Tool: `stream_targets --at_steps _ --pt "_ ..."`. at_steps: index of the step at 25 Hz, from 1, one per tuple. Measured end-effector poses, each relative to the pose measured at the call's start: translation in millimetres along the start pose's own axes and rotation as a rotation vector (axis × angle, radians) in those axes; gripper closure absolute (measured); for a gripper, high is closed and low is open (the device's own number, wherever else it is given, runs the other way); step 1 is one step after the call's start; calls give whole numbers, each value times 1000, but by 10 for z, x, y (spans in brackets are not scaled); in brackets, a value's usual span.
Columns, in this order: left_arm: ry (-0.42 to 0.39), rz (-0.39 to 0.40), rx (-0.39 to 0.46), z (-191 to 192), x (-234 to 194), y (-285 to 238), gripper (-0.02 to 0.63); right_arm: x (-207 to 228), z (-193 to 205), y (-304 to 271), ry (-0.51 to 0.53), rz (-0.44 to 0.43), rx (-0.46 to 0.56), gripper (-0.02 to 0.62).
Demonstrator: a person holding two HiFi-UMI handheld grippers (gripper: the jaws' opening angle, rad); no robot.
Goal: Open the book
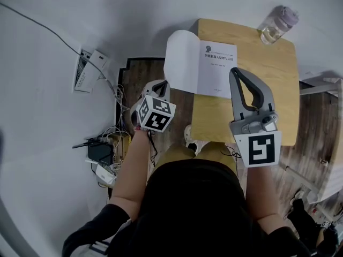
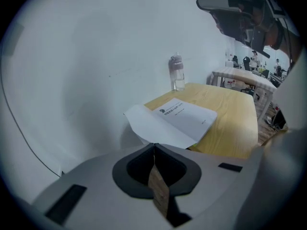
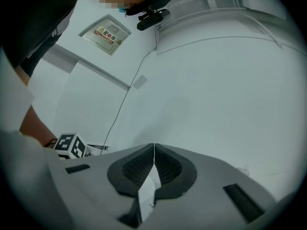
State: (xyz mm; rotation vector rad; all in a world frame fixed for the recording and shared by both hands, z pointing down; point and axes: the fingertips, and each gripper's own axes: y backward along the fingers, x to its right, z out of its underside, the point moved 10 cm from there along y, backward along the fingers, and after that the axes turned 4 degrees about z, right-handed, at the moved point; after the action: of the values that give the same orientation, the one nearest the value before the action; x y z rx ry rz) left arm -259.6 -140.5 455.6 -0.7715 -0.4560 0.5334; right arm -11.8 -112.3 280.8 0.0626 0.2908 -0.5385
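The left tool (image 1: pixel 161 87) is pressed together with nothing in it. The right tool (image 1: pixel 236 75) is pressed together too, by the book's right edge, pinching nothing I can see. The book (image 1: pixel 216 68) lies on the wooden worktop (image 1: pixel 268 95), at 1 o'clock from the left tool. Its front cover (image 1: pixel 182 58) is already flipped to 9 o'clock and hangs past the worktop edge, so the opening looks done. Next, I think, both tools should pull away gently without bumping the cover

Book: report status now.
Left tool shut, empty. Right tool shut, empty. Book lies open on table, cover flopped past left edge. Bottle stands clear.
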Motion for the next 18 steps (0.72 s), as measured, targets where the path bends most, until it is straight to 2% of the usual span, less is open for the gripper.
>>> stream_targets --at_steps 4,14,18 --pt "19 -14 -27 164 -47 -97 592 23 8 2 7 1 -4 565" --pt "146 -24 -38 507 -41 -383 591 33 66 42 16 0 -40 566" --pt "149 -36 -56 601 -34 -462 555 27 98 47 20 -1 -57 566"
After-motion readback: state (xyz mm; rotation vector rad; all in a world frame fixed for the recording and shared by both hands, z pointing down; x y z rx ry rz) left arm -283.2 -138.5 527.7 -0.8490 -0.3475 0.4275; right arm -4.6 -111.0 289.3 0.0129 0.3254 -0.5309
